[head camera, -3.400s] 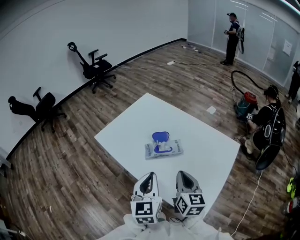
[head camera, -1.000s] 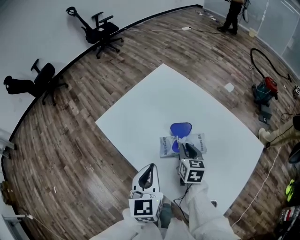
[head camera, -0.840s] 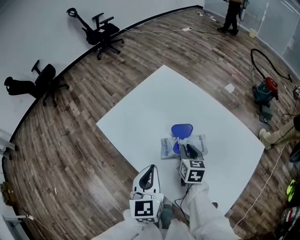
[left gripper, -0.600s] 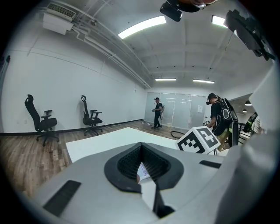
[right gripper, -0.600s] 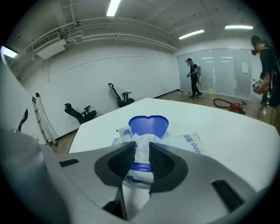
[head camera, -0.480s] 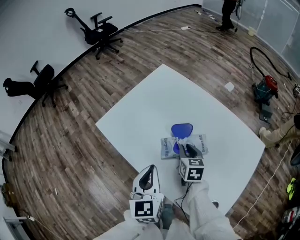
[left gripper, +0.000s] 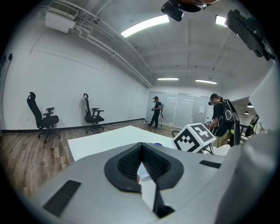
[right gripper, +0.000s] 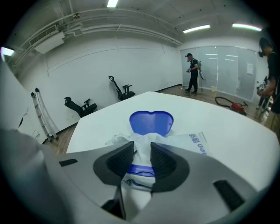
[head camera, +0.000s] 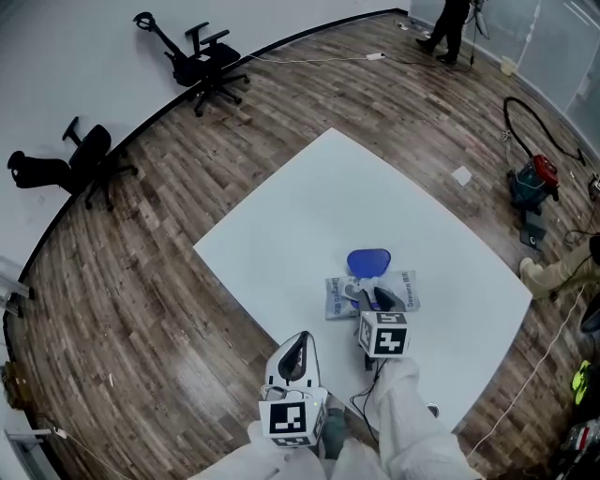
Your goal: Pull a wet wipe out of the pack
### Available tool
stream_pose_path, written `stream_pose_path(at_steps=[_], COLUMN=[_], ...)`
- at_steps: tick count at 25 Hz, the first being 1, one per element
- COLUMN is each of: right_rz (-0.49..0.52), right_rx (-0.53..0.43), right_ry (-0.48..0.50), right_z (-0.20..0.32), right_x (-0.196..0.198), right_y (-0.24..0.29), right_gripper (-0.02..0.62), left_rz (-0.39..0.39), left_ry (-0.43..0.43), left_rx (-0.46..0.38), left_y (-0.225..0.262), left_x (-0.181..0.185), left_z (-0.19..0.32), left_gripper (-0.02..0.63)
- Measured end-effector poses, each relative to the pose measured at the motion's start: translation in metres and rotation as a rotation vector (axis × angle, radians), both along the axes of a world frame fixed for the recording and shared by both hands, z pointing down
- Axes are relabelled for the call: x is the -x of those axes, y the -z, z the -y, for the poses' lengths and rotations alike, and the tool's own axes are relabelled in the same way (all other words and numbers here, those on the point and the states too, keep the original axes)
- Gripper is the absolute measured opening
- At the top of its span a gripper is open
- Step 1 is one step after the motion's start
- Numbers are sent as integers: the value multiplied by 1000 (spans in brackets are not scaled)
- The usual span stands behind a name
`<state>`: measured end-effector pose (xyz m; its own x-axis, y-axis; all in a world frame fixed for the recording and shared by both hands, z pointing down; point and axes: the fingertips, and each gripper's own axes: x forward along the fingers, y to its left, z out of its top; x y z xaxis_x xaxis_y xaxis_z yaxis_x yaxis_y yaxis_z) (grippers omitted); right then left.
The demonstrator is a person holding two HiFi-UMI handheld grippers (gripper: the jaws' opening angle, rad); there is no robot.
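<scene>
The wet wipe pack lies flat on the white table with its blue lid flipped open. My right gripper sits right over the pack's opening. In the right gripper view a white wet wipe rises from the pack in front of the lid, and the right gripper is shut on it. My left gripper hangs back by the table's near edge, apart from the pack. In its own view the left gripper is shut on nothing.
Wooden floor surrounds the table. Two office chairs stand by the far wall. A red vacuum with a hose sits at the right, and a person stands at the back. White sleeves fill the bottom.
Since 3.4 s ago my right gripper has gone forward from the near edge onto the pack. Over the last second it stays there; the left gripper has not moved.
</scene>
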<state>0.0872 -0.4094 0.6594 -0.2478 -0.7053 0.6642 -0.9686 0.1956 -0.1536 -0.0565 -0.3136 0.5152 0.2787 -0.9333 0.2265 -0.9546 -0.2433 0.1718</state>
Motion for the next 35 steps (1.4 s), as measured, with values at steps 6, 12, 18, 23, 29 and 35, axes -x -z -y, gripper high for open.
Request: stream_pose_path(at_steps=[6, 12, 18, 23, 29, 35], right_rz=[-28, -24, -28, -43, -51, -61], right_rx=[12, 15, 10, 10, 9, -1], right_ry=[-7, -14, -27, -31, -39, -52], right_z=[2, -1, 2, 1, 0, -1], right_x=[-2, -1, -4, -5, -8, -12], right_y=[-4, -5, -7, -7, -9, -9], right_gripper=[106, 104, 103, 77, 69, 43], left_rz=[-6, -9, -10, -5, -4, -3], left_ry=[9, 10, 9, 6, 6, 6], left_rx=[13, 14, 22, 25, 32, 28], left_y=[-4, -4, -4, -5, -8, -9], left_x=[4, 6, 6, 6, 6, 7], left_z=[-1, -1, 2, 2, -1, 0], left_gripper=[0, 0, 0, 0, 0, 0])
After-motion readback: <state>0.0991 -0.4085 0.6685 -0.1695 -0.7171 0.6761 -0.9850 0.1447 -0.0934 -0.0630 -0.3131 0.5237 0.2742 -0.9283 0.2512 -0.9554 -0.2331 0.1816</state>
